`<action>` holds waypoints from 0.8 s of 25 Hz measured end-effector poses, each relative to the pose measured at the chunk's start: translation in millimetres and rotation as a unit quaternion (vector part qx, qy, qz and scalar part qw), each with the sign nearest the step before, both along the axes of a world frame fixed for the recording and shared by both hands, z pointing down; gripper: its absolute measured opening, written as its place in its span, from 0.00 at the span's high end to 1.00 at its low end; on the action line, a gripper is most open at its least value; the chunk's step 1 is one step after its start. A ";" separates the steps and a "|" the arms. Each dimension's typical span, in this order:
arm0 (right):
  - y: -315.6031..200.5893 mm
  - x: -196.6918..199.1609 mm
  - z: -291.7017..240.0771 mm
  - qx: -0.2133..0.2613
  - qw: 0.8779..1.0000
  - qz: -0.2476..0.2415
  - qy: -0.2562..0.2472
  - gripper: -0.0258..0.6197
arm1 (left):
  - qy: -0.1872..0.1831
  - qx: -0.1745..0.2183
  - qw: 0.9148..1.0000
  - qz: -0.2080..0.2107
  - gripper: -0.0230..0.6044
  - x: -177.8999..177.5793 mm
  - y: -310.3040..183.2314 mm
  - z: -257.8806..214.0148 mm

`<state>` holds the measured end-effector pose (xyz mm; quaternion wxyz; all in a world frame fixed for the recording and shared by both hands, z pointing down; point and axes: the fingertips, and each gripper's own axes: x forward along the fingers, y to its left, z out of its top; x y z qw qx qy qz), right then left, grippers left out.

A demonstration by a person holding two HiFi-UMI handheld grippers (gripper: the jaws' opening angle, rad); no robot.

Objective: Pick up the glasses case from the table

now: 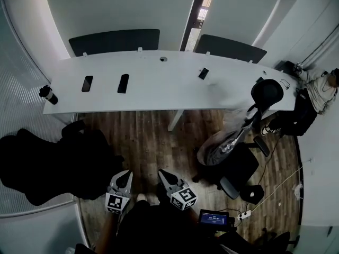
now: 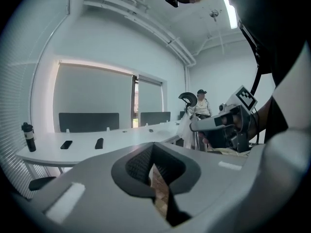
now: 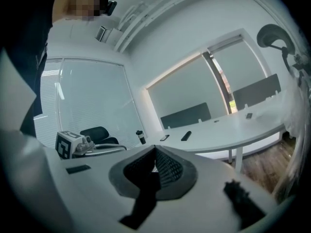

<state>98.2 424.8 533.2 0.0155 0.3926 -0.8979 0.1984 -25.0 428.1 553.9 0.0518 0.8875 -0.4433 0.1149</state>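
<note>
**Both Grippers Clenched and Empty; Glasses Case on Table**

The left gripper and the right gripper each have their jaws pressed together with nothing between them. Both are over the wooden floor, well apart from the white table.

The glasses case lies flat on the table near a phone. A black bottle stands at the table's left end.

Each marker cube bears black-and-white square codes.

Only the head view shows a small lit screen; its characters are too small to read. Only the left gripper view shows the ceiling light strip.
</note>
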 end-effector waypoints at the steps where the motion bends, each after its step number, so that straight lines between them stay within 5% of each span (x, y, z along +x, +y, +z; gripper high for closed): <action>1: -5.7 8.0 1.8 -0.001 1.000 0.002 -0.002 0.95 | 0.000 0.000 1.000 -0.001 0.95 7.3 -4.9 0.3; 12: -73.5 84.1 9.7 0.005 1.000 0.012 -0.006 0.95 | -0.011 -0.024 0.999 -0.035 0.95 63.0 -41.3 2.1; 20: -98.2 108.7 11.3 0.021 0.999 0.024 0.003 0.95 | -0.029 -0.012 0.999 -0.022 0.95 92.8 -57.4 2.2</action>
